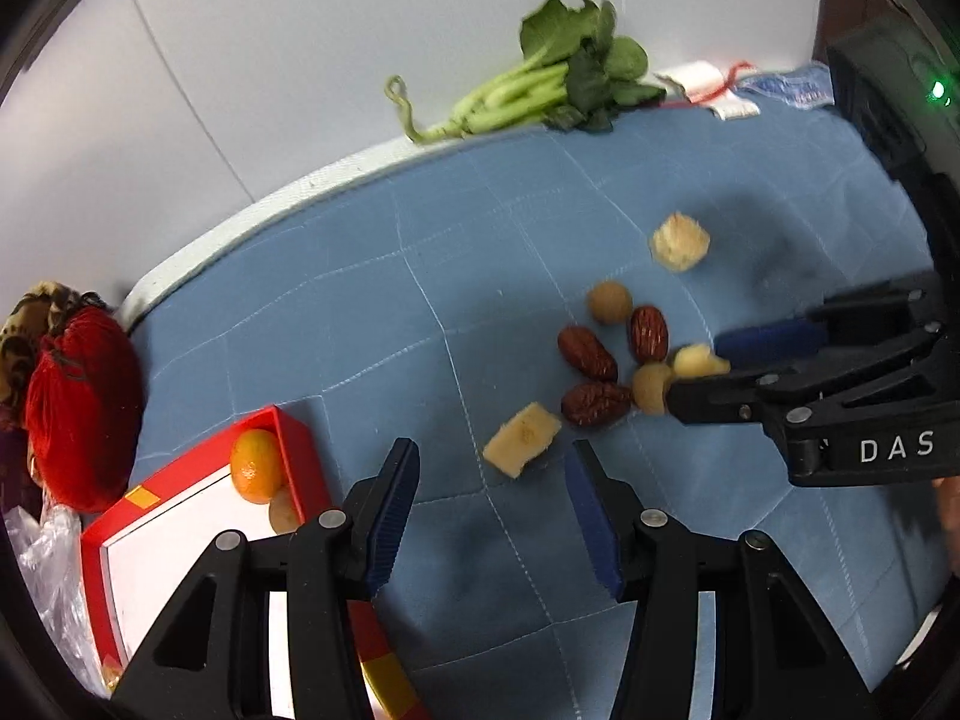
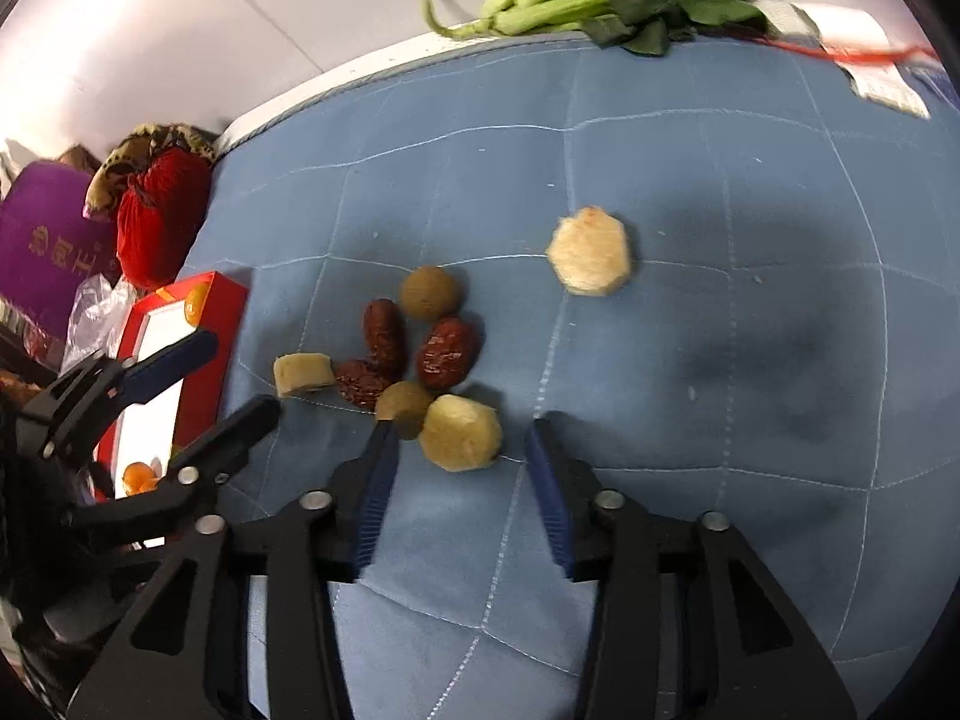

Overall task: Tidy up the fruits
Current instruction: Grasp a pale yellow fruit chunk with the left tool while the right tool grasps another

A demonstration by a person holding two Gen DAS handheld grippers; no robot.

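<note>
Three red dates (image 1: pixel 587 353), two round longans (image 1: pixel 609 301) and pale yellow fruit chunks lie clustered on the blue quilted cloth (image 1: pixel 360 300). My left gripper (image 1: pixel 495 456) is open, and one pale chunk (image 1: pixel 522 438) lies just ahead between its fingertips. My right gripper (image 2: pixel 461 429) is open around another pale chunk (image 2: pixel 462 432), with a gap on the chunk's right side; its left fingertip is next to a longan (image 2: pixel 405 405). A third chunk (image 2: pixel 591 261) lies apart, farther back. A red box (image 1: pixel 294 450) with a white inside holds a mandarin (image 1: pixel 257 465).
Leafy greens (image 1: pixel 540 90) lie at the cloth's far edge by the white wall, beside white tags (image 1: pixel 708 84). A red tasselled bundle (image 1: pixel 84 408), a plastic bag (image 1: pixel 48 552) and a purple box (image 2: pixel 48 240) crowd the left. The cloth's right half is bare.
</note>
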